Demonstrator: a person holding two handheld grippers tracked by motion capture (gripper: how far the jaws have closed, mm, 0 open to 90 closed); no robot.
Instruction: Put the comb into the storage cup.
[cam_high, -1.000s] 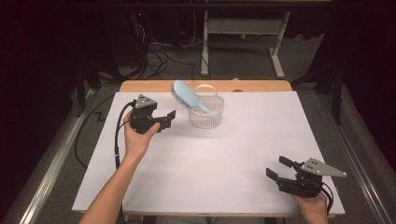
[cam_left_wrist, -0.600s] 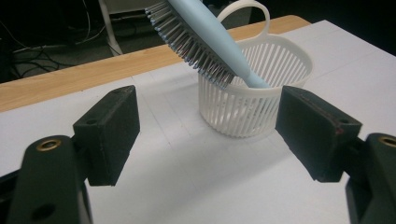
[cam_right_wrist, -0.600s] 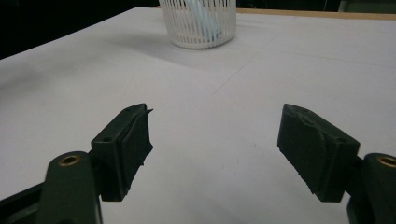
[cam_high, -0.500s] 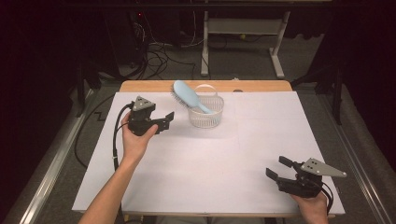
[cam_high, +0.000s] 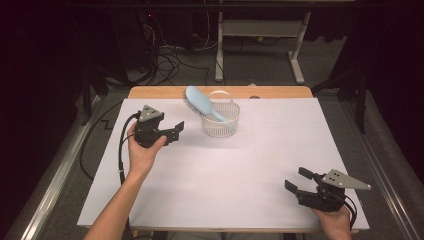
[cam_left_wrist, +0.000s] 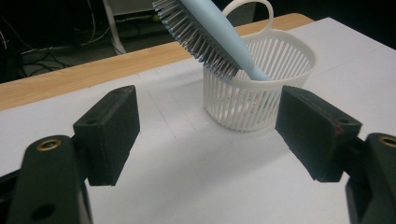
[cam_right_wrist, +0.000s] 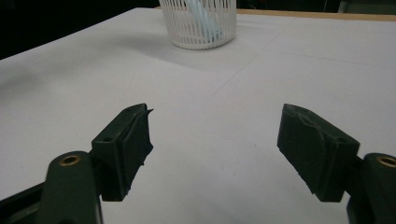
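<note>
Hairbrush (cam_high: 200, 103), pale blue, stands handle-down in your white slatted basket (cam_high: 220, 125) at the far middle of the table (cam_high: 225, 170), its bristled head leaning out over the rim toward your left gripper (cam_high: 176, 131). That gripper sits just beside the basket, its 2 fingers apart with nothing between them. Your right gripper (cam_high: 297, 179) rests near the table's front edge, well apart, fingers spread and empty. Your left gripper view shows the bristles (cam_left_wrist: 201, 35) close; your right gripper view shows the handle through the slats.

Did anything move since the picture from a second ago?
Almost nothing. The left tool stays open beside the white basket, the right tool stays open near the table's front edge, and the blue hairbrush still leans in the basket with its handle down inside.
</note>
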